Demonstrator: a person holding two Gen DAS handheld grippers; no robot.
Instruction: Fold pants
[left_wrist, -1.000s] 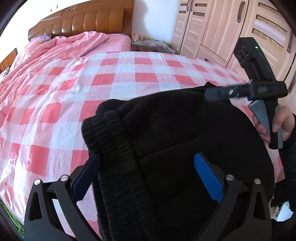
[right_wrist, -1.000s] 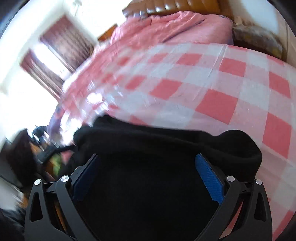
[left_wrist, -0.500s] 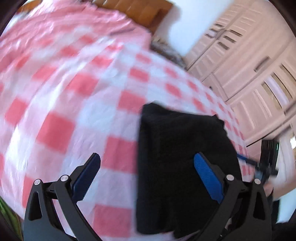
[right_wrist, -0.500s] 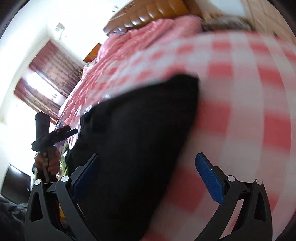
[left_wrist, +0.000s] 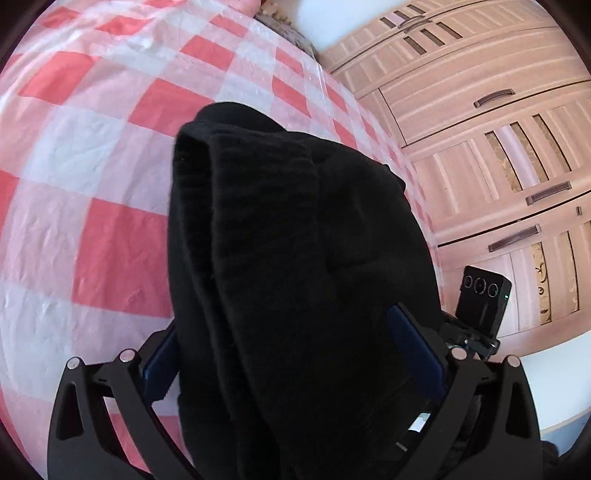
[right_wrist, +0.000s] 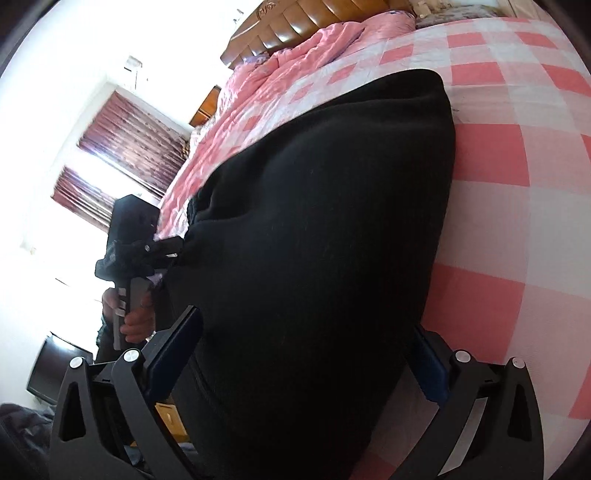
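Since 1 second ago both grippers have swung round and dropped lower over the bundle, which now fills the space between each pair of fingers. Black fleece pants, folded into a thick bundle, lie on the red-and-white checked bedsheet near the bed edge beside the pale wooden wardrobe. Left gripper: jaws wide apart and closing, with the ribbed folded edge of the pants between the 2 blue pads; whether the pads press the cloth cannot be told. Right gripper: jaws wide apart and closing, pants between them, contact likewise unclear. From the right wrist view the person's left hand grips the other tool's handle at the bundle's left side. Pink quilt lies crumpled by the brown headboard.
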